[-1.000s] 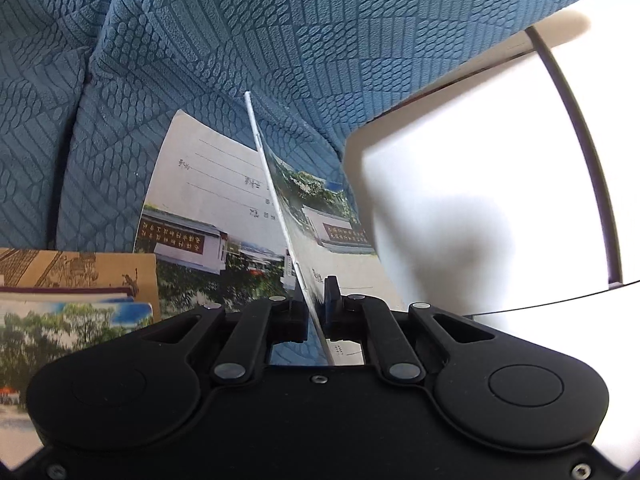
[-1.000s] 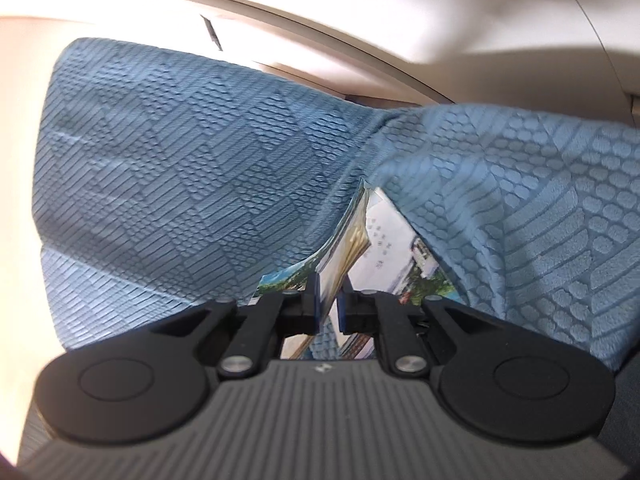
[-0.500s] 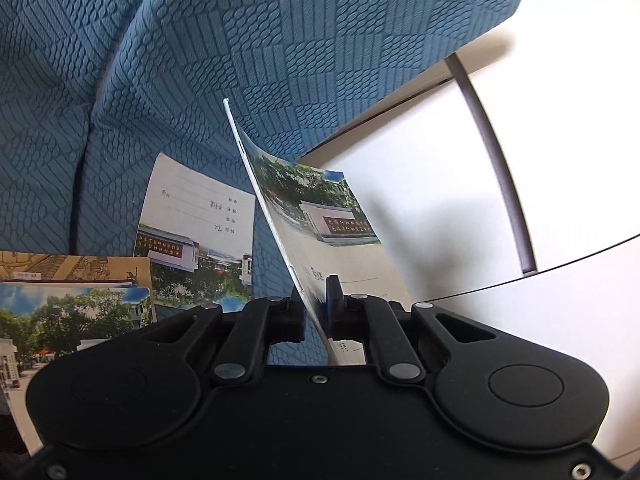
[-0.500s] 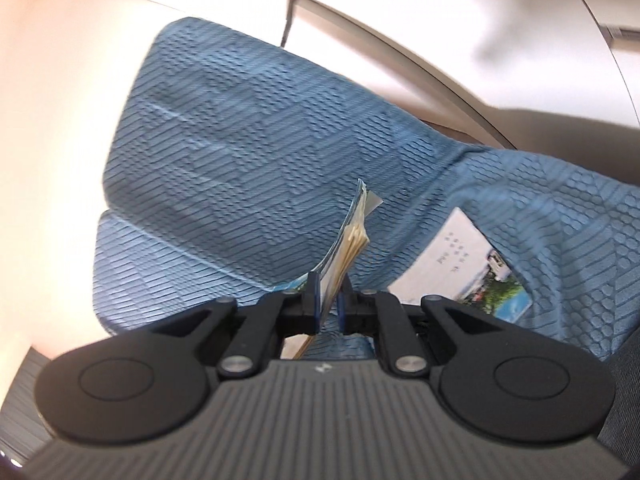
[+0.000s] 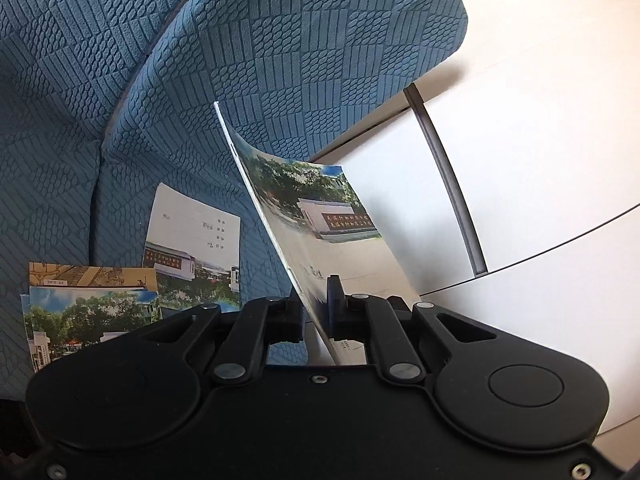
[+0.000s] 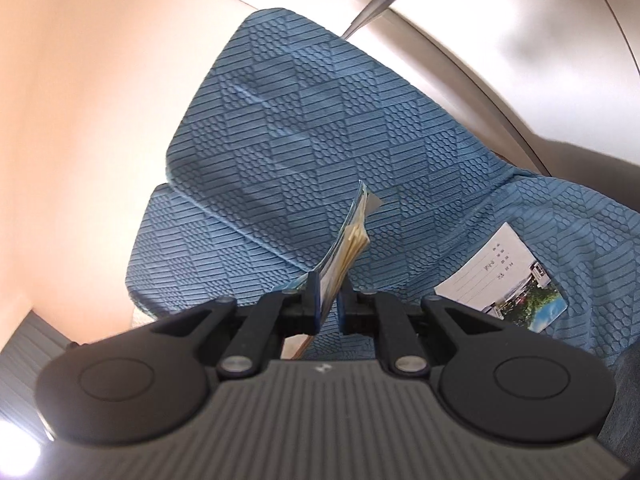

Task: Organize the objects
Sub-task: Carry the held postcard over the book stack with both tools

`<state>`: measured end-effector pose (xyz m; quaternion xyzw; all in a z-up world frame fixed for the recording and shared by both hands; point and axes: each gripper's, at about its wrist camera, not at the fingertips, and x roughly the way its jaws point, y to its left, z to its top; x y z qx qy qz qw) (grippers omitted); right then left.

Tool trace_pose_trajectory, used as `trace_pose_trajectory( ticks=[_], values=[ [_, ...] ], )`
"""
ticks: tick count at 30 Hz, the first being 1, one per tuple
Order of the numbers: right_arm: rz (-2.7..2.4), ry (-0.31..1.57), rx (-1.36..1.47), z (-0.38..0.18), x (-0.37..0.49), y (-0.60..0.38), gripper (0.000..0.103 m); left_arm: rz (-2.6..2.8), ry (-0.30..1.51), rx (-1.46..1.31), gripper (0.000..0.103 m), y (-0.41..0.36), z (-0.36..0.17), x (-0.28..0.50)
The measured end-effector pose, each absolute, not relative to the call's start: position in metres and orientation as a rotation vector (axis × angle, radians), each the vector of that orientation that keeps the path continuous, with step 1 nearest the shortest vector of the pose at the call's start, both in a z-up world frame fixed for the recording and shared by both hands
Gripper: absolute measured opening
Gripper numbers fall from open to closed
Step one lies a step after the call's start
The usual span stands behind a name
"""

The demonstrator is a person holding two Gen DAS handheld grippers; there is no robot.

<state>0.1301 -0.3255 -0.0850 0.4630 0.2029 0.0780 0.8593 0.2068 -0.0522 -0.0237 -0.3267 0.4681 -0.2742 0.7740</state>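
Gathering step: left hand-held gripper (image 5: 316, 312) pinches one card (image 5: 316, 216) above the sofa (image 5: 256, 60), right hand-held gripper (image 6: 329, 304) clamps a card stack (image 6: 348, 240); one loose card (image 6: 504, 276) lies on the sofa; next, probably merge card into stack.

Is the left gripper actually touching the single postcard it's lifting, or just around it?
Touching. The left wrist view shows the left gripper shut on the single postcard, both pads pressed against its lower edge while it stands clear of the blue sofa.
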Motion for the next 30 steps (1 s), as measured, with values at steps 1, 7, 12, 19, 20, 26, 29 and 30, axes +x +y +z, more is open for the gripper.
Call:
trace_pose_trajectory(
  ticks=[1,7,12,19,20,26,29,30],
  values=[
    [0.166,0.426,0.965,-0.084,0.129,-0.322,0.01,-0.592,1.011,-0.704,0.009,-0.049,-0.024,0.203],
    [0.174,0.447,0.955,-0.094,0.116,-0.304,0.01,-0.574,1.017,-0.711,0.009,-0.027,-0.04,0.182],
    [0.177,0.485,0.936,-0.11,0.108,-0.29,0.01,-0.549,1.043,-0.711,0.01,-0.012,-0.066,0.165],
    [0.168,0.567,0.857,-0.142,0.101,-0.271,0.01,-0.514,1.098,-0.681,0.01,0.001,-0.113,0.149],
    [0.165,0.58,0.849,-0.147,0.1,-0.269,0.01,-0.509,1.109,-0.679,0.01,0.002,-0.12,0.147],
    [0.149,0.647,0.813,-0.18,0.097,-0.26,0.01,-0.48,1.155,-0.665,0.01,0.007,-0.157,0.138],
    [0.148,0.678,0.807,-0.192,0.097,-0.256,0.011,-0.46,1.177,-0.66,0.011,0.007,-0.171,0.137],
    [0.151,0.68,0.803,-0.195,0.097,-0.255,0.011,-0.454,1.181,-0.655,0.011,0.007,-0.176,0.135]
  ],
)
